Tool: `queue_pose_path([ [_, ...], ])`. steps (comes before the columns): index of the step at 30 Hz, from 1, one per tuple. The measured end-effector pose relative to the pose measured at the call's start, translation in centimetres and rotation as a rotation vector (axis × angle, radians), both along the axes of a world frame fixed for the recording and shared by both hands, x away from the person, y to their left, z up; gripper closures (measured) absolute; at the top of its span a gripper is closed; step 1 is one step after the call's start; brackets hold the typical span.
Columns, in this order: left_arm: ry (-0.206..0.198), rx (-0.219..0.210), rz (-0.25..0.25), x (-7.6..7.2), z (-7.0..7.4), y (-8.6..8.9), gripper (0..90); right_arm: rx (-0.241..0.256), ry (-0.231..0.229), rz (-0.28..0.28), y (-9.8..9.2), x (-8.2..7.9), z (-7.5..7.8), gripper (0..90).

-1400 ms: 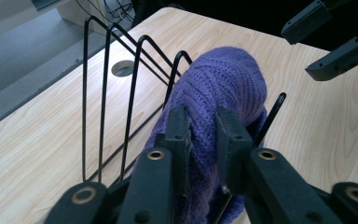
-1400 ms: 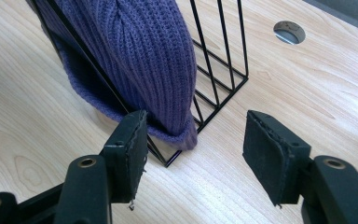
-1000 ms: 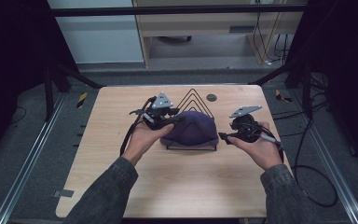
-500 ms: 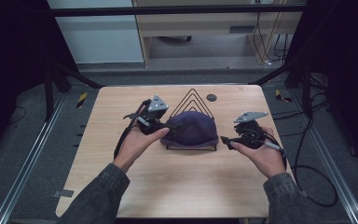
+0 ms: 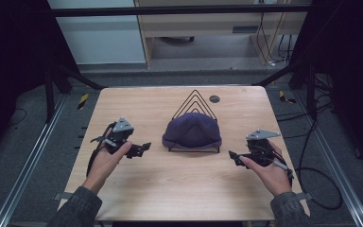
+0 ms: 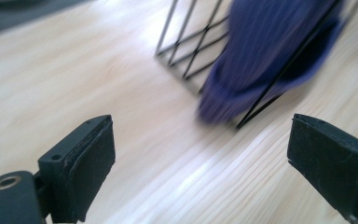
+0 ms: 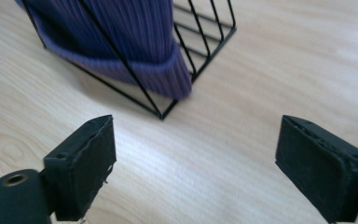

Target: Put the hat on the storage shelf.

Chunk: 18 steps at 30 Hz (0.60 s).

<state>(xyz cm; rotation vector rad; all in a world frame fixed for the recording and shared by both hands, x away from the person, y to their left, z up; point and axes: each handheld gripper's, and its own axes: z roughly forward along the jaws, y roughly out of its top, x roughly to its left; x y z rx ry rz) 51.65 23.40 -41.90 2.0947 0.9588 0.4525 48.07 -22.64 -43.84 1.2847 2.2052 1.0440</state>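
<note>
One knitted cap [image 5: 192,130], one black wire rack [image 5: 194,105], and two hand-held grippers on a pale wooden table [image 5: 170,189]. The cap, taken as the landmark, sits at the middle of the table, draped over the rack, whose nested triangular wires rise behind it and cross its front. It is dark purple, ribbed, dome-shaped, with a turned-up cuff along its lower edge; the ribbing and cuff are clearest in the right gripper view [image 7: 121,37]. No brand, label or writing can be read on any item. The left gripper [image 5: 139,149] lies to the left of the cap, well apart from it, its jaws spread wide and holding nothing. The right gripper [image 5: 234,158] lies to the right of the cap, likewise apart, jaws spread and empty. One small dark disc [image 5: 214,99] lies on the table beyond the cap, near the far edge.
</note>
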Motion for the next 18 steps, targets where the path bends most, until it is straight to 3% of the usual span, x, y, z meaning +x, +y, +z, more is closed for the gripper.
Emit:
queue_pose_path([
  [7,0.086,0.048,0.089,-0.6,-3.9,4.2,7.1,0.012,0.044,-0.026,-1.1,-0.4,-3.2,9.4],
  [10,0.093,0.084,0.095,-0.7,-4.7,5.0,7.1,0.007,0.051,-0.054,-1.5,-0.4,-4.1,10.7],
  [14,0.132,0.113,0.12,-0.7,-6.1,6.1,7.2,0.01,0.064,-0.092,-2.3,-0.9,-5.2,12.6],
  [18,0.156,0.157,0.135,-0.6,-6.8,6.5,7.6,-0.021,0.093,-0.08,-2.6,-1.2,-6.2,13.1],
])
